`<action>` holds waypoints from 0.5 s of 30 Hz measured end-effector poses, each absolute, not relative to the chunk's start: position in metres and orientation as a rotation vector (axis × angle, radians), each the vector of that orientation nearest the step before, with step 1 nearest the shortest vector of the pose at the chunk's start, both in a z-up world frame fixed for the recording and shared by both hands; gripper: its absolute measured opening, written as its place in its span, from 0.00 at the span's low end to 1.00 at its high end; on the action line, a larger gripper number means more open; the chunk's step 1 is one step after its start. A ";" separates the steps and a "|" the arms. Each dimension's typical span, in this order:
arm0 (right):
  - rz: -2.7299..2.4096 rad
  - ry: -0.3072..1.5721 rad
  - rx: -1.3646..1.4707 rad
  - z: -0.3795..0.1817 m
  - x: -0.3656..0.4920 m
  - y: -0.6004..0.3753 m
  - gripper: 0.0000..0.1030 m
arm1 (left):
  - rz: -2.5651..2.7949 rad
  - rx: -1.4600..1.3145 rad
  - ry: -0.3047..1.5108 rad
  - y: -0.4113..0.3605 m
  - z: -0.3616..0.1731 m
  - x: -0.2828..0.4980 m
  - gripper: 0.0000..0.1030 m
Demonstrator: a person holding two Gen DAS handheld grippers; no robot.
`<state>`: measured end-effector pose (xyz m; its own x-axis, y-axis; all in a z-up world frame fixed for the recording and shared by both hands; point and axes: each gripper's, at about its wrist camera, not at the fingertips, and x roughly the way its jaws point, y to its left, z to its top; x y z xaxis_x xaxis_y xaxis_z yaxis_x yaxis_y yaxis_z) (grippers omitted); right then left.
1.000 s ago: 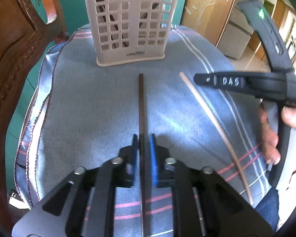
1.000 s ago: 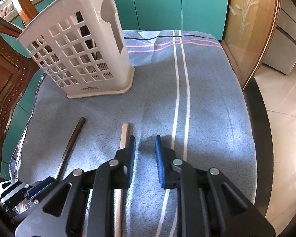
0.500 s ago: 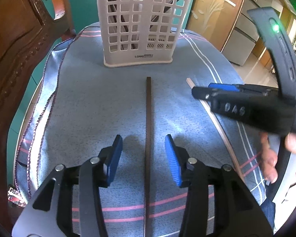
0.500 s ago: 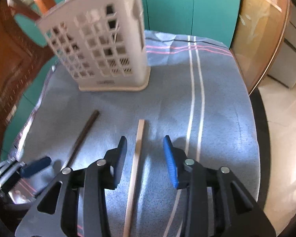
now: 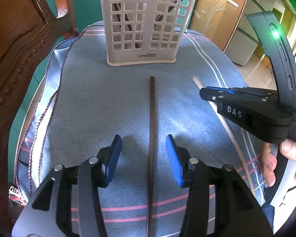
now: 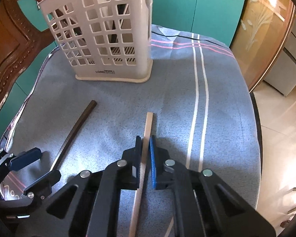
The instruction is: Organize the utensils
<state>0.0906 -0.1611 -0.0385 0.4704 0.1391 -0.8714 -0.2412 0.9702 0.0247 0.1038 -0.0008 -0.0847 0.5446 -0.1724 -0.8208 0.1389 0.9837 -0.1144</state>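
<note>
1. left gripper (image 5: 143,148) is spread wide, holding nothing, straddling the dark brown wooden chopstick (image 5: 152,118) lying mid-cloth toward the left edge.
2. white plastic lattice utensil holder (image 6: 108,39) stands near the far edge.
3. right gripper (image 6: 146,154) is pinched tight on the pale wooden chopstick (image 6: 147,130), around mid-length. probably light, stiff, a bit slippery.

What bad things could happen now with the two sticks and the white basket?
1. The right gripper pinches the long pale wooden chopstick far from its tip, so it might swing or slip when lifted.
2. The open left gripper straddles the dark brown chopstick without gripping; closing off-centre might roll it on the blue striped cloth.
3. The tall white lattice plastic basket looks light and might tip if a stick bumps it.
</note>
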 end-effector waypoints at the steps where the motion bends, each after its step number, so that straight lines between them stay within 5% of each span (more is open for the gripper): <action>1: 0.233 1.056 -0.095 -0.038 0.093 -0.163 0.08 | -0.185 -0.046 0.978 0.001 -0.084 0.106 0.46; 15: 0.174 1.017 0.033 -0.025 0.097 -0.188 0.22 | -0.197 0.076 1.056 -0.021 -0.090 0.186 0.52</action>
